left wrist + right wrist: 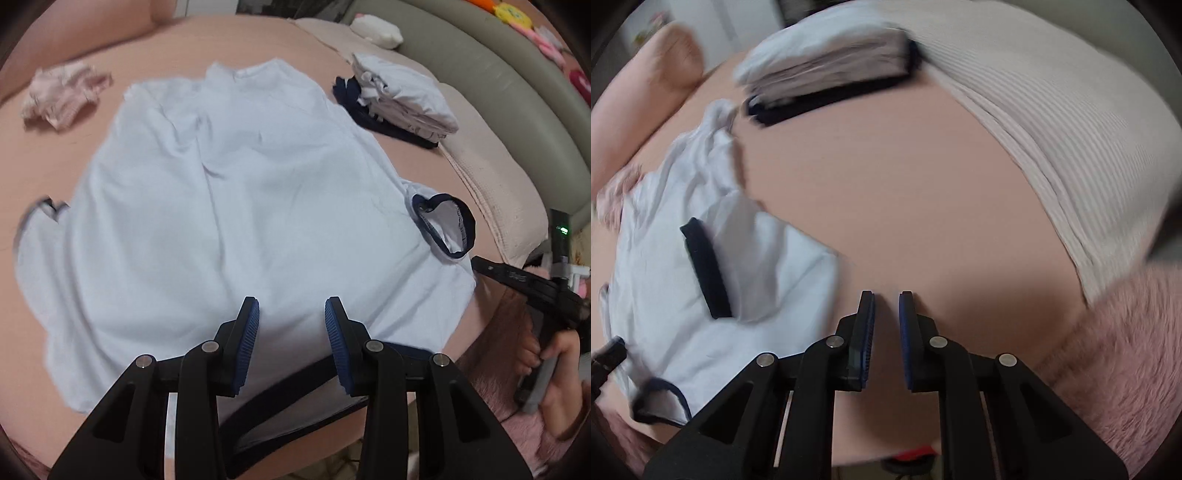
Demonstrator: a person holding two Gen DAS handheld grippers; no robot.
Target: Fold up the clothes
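A pale blue shirt (229, 206) is lying spread on the pink bed (905, 184), long axis running twelve to six. The left gripper (291, 314) is hovering half-open and empty over its near hem; the right gripper (886, 306), nearly closed and apparently empty, is sitting off-cloth, shirt at nine o'clock.

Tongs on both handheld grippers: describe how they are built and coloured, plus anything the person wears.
Both the left tongs and right tongs are black angular plastic linkages with round silver pivot pins, each finger faced with a ribbed blue pad. The left wrist view shows the right gripper's black body with a green light and a fuzzy pink sleeve.
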